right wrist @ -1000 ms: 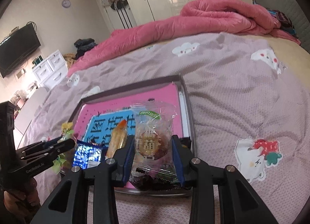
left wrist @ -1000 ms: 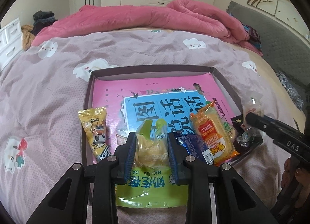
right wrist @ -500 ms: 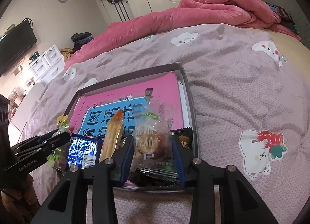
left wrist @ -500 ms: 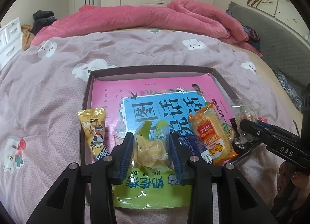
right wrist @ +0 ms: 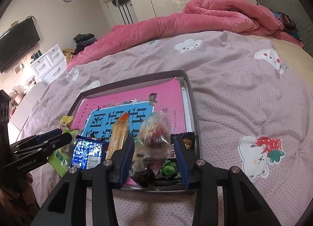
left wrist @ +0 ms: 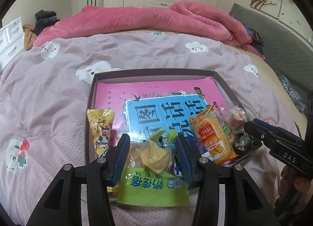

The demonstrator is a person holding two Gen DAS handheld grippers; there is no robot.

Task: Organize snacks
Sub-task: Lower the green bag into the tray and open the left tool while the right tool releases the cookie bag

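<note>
Left gripper (left wrist: 153,148): jaws apart, clear packet of yellow snack (left wrist: 154,155) between pads, contact with pads unclear; packet rests over green packet (left wrist: 152,188) at near edge of tray (left wrist: 154,73). Right gripper (right wrist: 154,152): jaws wide, clear wrapped pastry (right wrist: 155,131) blurred between fingers, apparently loose, over dark packets at tray's near right corner. Orange packet (left wrist: 212,138), blue packet (right wrist: 87,152), yellow packet (left wrist: 100,128) lie along tray's near side. Tray sits on bedspread (right wrist: 244,89).

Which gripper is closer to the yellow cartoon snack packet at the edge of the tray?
Left. The left gripper sits just right of the yellow cartoon packet, open around a yellow-wrapped snack. The right gripper is at the tray's opposite end.
</note>
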